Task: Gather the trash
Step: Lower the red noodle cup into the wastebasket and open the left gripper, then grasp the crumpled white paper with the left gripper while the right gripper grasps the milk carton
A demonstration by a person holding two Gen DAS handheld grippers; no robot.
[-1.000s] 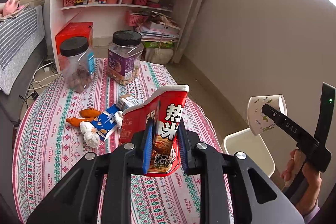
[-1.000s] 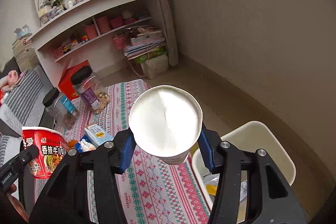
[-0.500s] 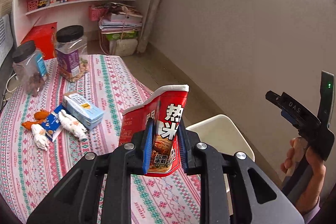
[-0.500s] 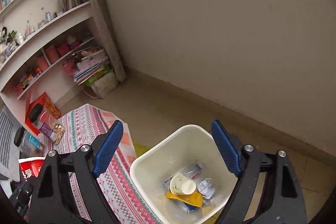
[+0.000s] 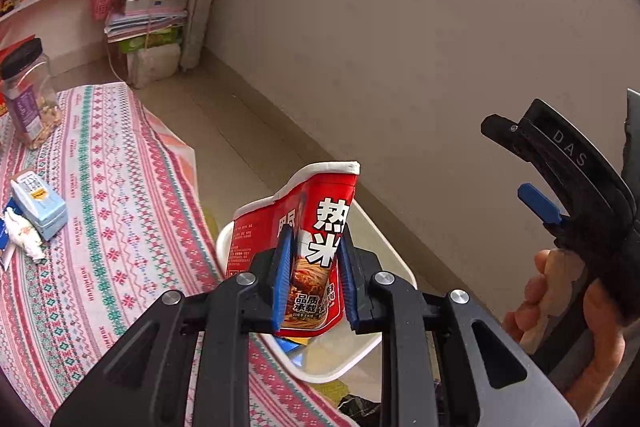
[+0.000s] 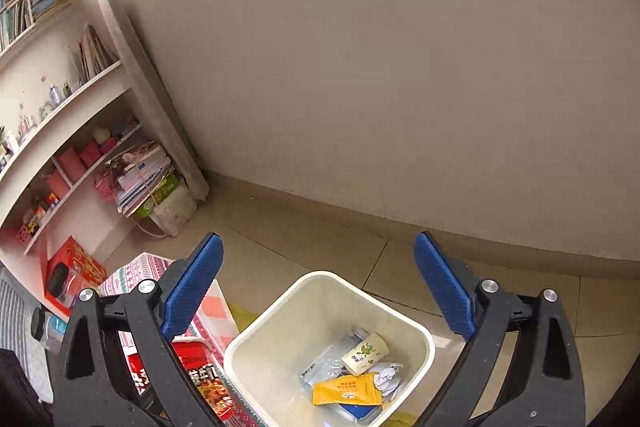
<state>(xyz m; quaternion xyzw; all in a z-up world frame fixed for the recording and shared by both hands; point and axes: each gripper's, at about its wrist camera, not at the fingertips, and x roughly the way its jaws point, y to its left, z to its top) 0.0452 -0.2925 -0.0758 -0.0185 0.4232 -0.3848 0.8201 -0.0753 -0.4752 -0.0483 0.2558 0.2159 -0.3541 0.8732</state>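
Left gripper clamped on red noodle cup, blue pads pressing both sides so that cup wall is squeezed and rim bent. Cup held in the air over white trash bin, near the bin's side that faces the table; seen also in right wrist view as red shape at left of the bin. Right gripper with fingers spread wide and nothing between them, hanging above the bin. Inside the bin: small paper cup lying on its side, yellow packet just beside it, crumpled white paper touching both, clear plastic wrapper under them. On table with patterned cloth, well apart from the bin: blue and white carton, crumpled tissue touching it, jar with black lid further back. Right gripper visible also from left wrist view, held by a hand.
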